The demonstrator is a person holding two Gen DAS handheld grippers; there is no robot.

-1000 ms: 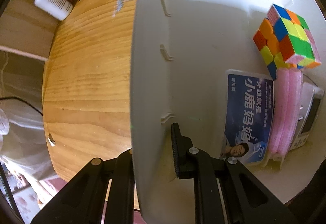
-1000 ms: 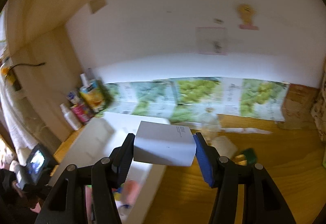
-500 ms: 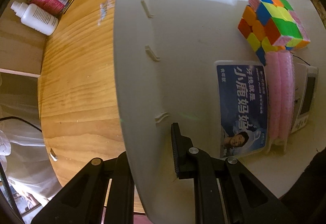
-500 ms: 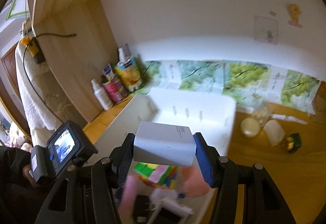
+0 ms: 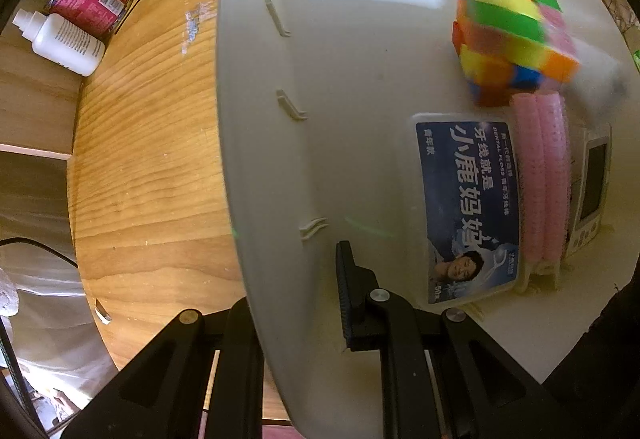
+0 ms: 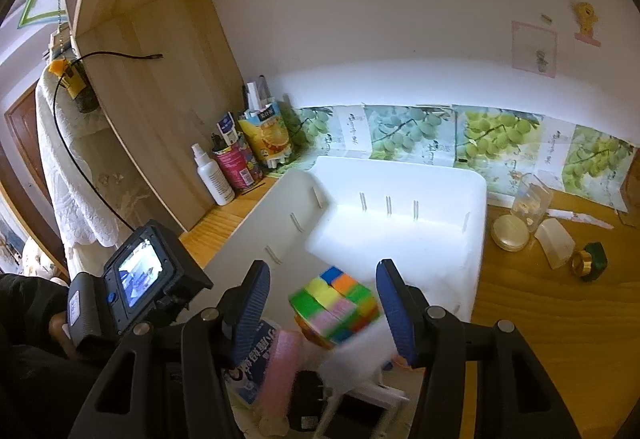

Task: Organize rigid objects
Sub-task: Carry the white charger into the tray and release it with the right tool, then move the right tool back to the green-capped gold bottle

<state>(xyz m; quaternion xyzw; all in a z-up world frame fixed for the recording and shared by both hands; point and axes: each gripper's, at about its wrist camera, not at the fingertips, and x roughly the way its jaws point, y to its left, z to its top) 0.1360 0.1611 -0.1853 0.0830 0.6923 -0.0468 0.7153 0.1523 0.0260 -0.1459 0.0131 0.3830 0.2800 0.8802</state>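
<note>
**A:** Nearest the lens in the left wrist view, the left gripper is clamped on the side wall of the white plastic bin, one black finger outside and one inside.

**B:** And the right gripper hangs over the bin's near end, low in its own frame. Its blue-padded jaws have just been closing a little, yet they stand apart and pinch nothing.

**A:** Just under those pads, a blurred white box sits at lower centre, clear of both fingers and over the bin's contents.

**B:** Next to it is the multicoloured puzzle cube, smeared by blur and inside the bin.

**A:** In the left view, right of centre, a clear floss box with a blue label lies flat. Pink foam rollers are pressed against its side, and a white gadget with a screen is beyond them.

**B:** The far half of the bin is bare white floor.

**A:** At upper left, a white squeeze bottle stands on the wooden desk.

**B:** Right of the bin there's a round cream tin, with grape-print paper along the back wall.
</note>
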